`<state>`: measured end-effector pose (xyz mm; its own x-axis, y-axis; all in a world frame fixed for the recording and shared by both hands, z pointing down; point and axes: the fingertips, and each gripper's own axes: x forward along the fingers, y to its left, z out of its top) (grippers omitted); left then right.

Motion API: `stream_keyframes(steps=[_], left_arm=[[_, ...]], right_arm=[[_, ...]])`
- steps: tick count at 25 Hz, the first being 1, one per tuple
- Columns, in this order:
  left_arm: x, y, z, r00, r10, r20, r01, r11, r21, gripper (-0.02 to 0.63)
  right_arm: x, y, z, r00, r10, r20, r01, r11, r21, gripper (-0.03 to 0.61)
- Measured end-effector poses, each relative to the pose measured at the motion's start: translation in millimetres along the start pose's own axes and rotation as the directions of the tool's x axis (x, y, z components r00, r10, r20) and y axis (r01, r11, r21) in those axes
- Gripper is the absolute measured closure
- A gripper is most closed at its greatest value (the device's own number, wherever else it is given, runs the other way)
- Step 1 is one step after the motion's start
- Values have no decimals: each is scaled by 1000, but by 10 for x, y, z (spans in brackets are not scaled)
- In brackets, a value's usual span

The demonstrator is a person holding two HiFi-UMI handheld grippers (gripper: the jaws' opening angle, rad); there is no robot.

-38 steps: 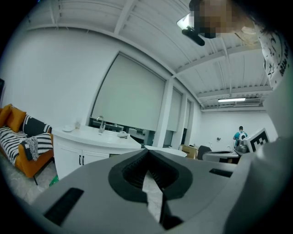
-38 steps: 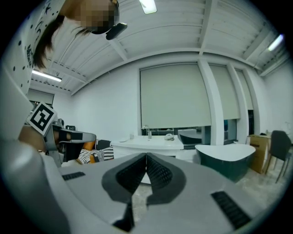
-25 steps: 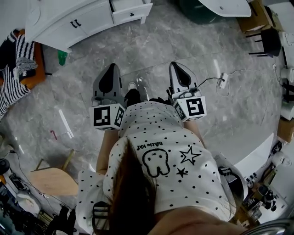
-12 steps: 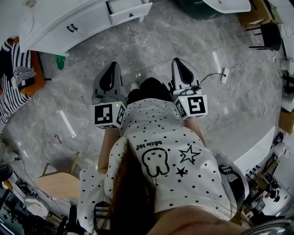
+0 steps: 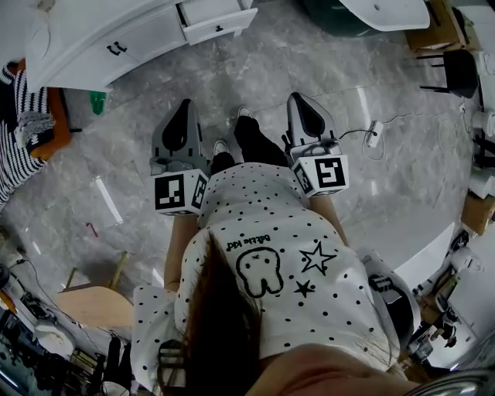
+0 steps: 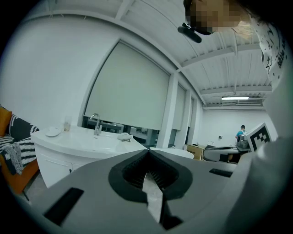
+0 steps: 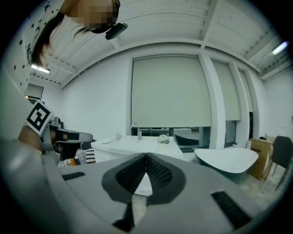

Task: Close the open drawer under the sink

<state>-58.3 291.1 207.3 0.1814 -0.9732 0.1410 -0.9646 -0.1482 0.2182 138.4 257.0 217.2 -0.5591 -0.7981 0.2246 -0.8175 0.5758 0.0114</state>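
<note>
You have not begun the closing itself: the drawer [image 5: 215,22] stands pulled out of the white sink cabinet [image 5: 93,42] at the top of the head view, well apart from both tools. Your left gripper [image 5: 186,108] and right gripper [image 5: 300,100] each have their tips pinched together with nothing in them, and both point across the room toward the cabinet. What is left, as I judge it, is the whole approach and the push on the drawer front. The marble floor [image 5: 255,69] ahead gives you open room. Keep off the orange chair [image 5: 54,124] and green object [image 5: 96,100] at your left, and the power strip [image 5: 375,133] with its cable at your right.
</note>
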Motion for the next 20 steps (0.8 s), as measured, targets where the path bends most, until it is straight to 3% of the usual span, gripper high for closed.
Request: stream_keyframes(steps=[14,20], left_arm=[[796,-155,218,991,116,62,-112,992,-58,610],[1037,-262,232,988,134,75,-129,990,-61,611]], right_arm=[[659,-834,199,993,120,13,-120,992,-31,566],[765,-1137,84,993,117,-11,-117,993,-17,565]])
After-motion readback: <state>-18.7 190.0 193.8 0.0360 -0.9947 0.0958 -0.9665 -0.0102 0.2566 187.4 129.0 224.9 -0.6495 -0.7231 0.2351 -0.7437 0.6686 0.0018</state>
